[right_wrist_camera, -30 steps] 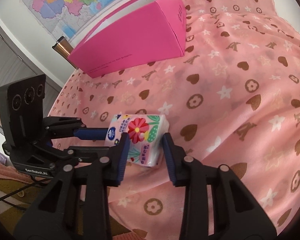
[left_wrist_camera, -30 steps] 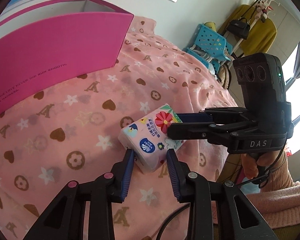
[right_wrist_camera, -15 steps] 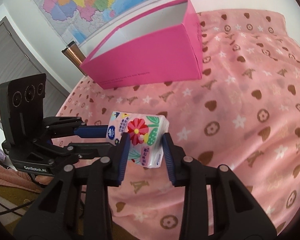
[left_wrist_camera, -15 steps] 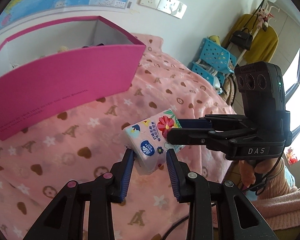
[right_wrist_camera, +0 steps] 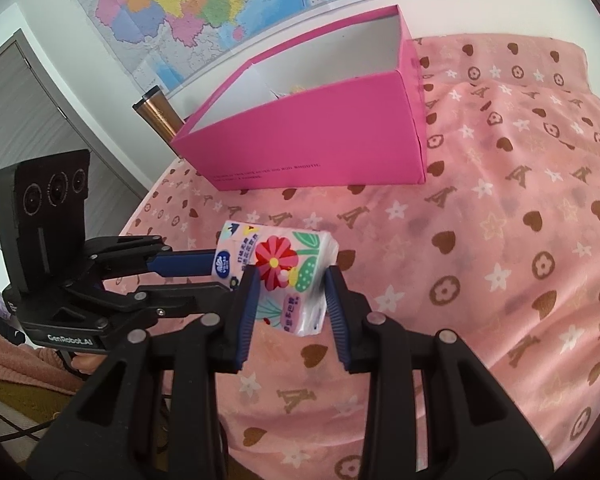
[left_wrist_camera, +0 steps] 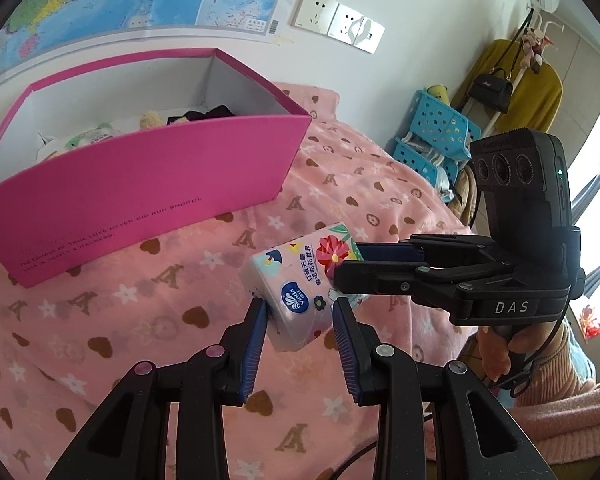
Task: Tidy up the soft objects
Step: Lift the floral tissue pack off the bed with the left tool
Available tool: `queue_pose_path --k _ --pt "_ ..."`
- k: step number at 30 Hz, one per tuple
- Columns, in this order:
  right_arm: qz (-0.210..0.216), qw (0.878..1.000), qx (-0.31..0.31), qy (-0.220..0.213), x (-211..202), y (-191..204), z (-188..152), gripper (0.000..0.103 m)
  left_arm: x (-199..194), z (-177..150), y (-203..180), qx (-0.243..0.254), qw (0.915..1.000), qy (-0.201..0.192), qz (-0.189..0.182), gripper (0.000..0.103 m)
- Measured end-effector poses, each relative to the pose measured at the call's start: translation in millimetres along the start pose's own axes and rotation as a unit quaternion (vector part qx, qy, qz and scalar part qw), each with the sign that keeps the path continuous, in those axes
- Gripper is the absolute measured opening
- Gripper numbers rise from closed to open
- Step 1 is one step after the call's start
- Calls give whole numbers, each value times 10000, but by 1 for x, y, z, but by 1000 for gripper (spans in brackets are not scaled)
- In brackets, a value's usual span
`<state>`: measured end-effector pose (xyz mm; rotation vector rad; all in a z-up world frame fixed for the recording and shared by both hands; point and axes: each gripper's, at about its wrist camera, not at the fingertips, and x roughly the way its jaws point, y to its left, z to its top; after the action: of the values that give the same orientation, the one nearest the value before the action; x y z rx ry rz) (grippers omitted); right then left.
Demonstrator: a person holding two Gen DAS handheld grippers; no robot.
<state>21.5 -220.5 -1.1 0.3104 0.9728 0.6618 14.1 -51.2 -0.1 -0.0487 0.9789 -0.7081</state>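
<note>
Here we have one tissue pack [left_wrist_camera: 300, 280], lifted clear above the pink blanket [left_wrist_camera: 100, 320], and two tools on it: our left gripper [left_wrist_camera: 300, 312] clamps one end, our right gripper [right_wrist_camera: 290, 280] clamps the other. Beyond lies a bare stretch of blanket, then one open pink box [left_wrist_camera: 140, 184] near the bed's far edge by the wall, with several soft items inside.

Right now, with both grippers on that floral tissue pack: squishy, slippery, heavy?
Probably squishy: the tissue pack is a soft plastic-wrapped brick, pinched between the right gripper fingers. Likely light, since it hangs above the blanket without visible sag. The glossy film may slip, so the left gripper helps.
</note>
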Motion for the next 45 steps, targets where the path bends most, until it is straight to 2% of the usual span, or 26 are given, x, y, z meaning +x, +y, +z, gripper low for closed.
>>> queue_pose_path --k 45 --pt "256 9988 -357 -202 12 18 38 37 -26 18 19 -125 9983 -429 366 33"
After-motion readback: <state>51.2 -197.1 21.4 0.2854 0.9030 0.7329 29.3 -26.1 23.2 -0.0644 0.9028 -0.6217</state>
